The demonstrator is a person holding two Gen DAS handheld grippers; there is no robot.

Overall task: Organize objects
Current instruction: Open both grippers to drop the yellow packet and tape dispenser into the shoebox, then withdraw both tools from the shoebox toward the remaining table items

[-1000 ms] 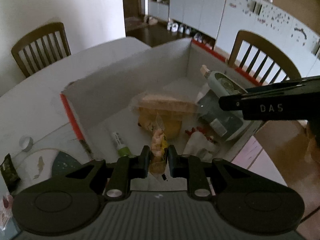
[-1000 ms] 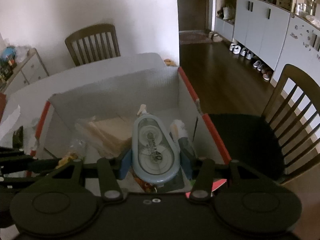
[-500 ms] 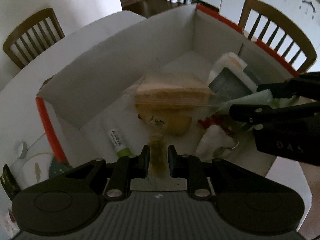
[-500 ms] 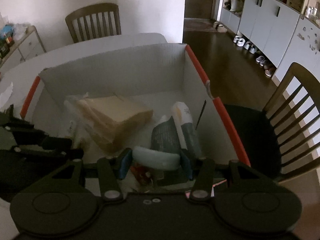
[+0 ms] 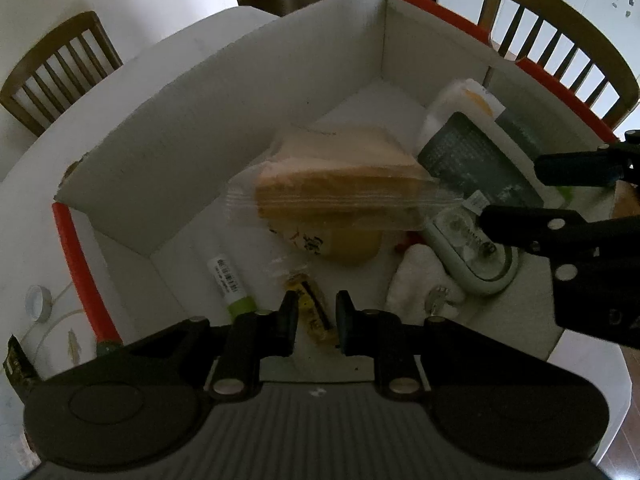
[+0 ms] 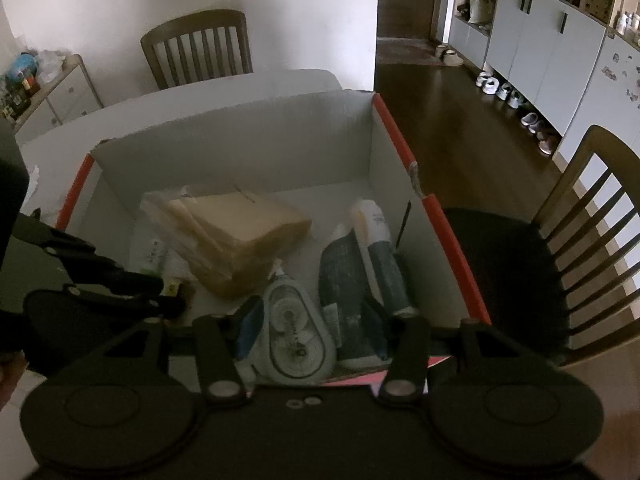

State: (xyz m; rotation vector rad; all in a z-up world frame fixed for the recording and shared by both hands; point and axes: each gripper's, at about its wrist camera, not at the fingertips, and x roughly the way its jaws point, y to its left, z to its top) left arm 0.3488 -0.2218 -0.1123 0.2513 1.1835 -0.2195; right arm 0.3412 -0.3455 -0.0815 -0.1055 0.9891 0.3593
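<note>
The box point(image 5: 248, 92) already holds most things: a bagged pad point(image 5: 340, 188) at its middle, tubes point(image 6: 376, 256) by its right wall, a glue stick point(image 5: 230, 284) by its left. The right gripper point(image 6: 310, 320), jaws opening, straddles the tape dispenser point(image 6: 296, 340) lying inside the box's near edge. The left gripper point(image 5: 314, 320) is clenched on a small packet point(image 5: 310, 308) low in the box, not yet let go, and a few bits remain outside the box's left wall.

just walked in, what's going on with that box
A person is packing loose items into a white cardboard box on the table, one hand-held gripper per hand. The left hand-held gripper is shut on a small yellow snack packet, low inside the box. The right hand-held gripper has a correction tape dispenser between its opening jaws, beside a bagged stack of brown paper.
</note>
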